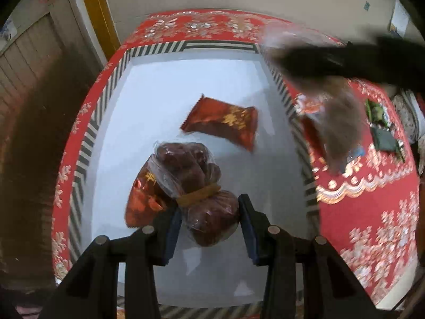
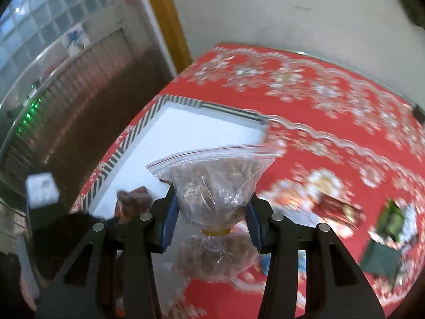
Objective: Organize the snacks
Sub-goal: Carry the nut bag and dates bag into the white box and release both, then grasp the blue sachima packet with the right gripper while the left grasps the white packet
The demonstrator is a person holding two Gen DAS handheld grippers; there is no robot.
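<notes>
Hanging above the striped tray rim (image 2: 212,107), right gripper's (image 2: 211,210) clamped bag (image 2: 212,183).

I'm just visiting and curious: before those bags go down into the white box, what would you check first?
1. Left tool grips the bag of dates: ok.
2. Right tool grips the clear zip bag: ok.
3. Bare floor left in the white box: ok.
4. Zip bag over the box: not ok, it hangs above the red tablecloth.
5. Zip seal fully closed: cannot tell.
</notes>
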